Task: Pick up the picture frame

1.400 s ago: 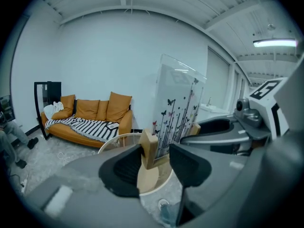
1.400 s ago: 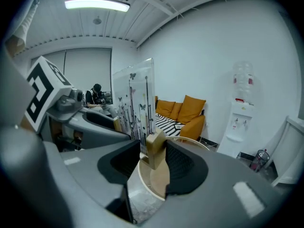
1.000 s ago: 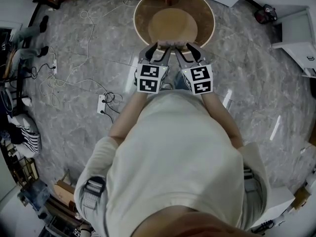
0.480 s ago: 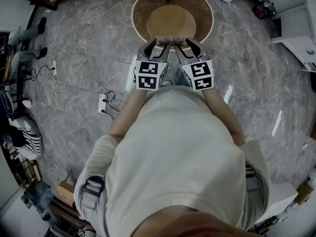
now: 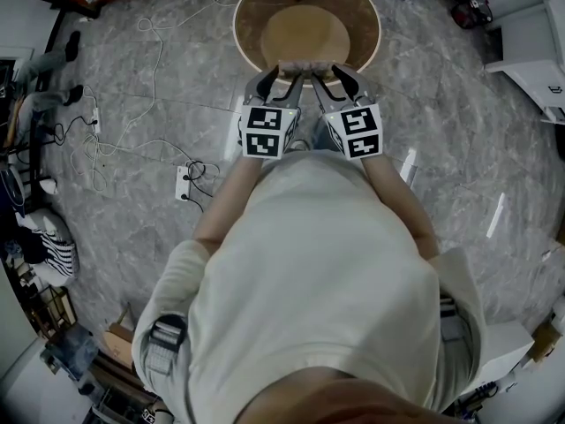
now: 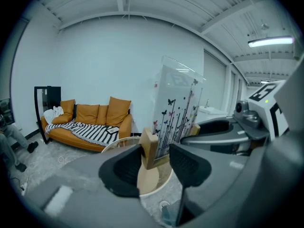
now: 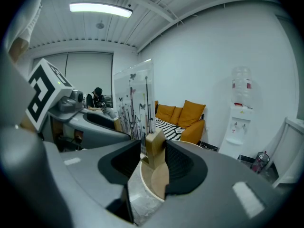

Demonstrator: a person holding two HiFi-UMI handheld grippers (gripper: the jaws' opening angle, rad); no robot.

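Both grippers are at the near rim of the round glass-topped surface, side by side, marker cubes towards the person.

The picture frame, a clear panel printed with stems and butterflies, stands upright between the two grippers, with a wooden foot block at each lower end.

The left gripper has its fingers pinching the near foot block. The left pad lies against the block and the right pad against the frame's lower edge.

The right gripper has its fingers pinching the other foot block, with a pad on either side of it.

The frame sits over the near edge of the surface. Whether its feet touch the glass cannot be determined.

Surroundings include a marbled floor, an orange sofa and a water dispenser.
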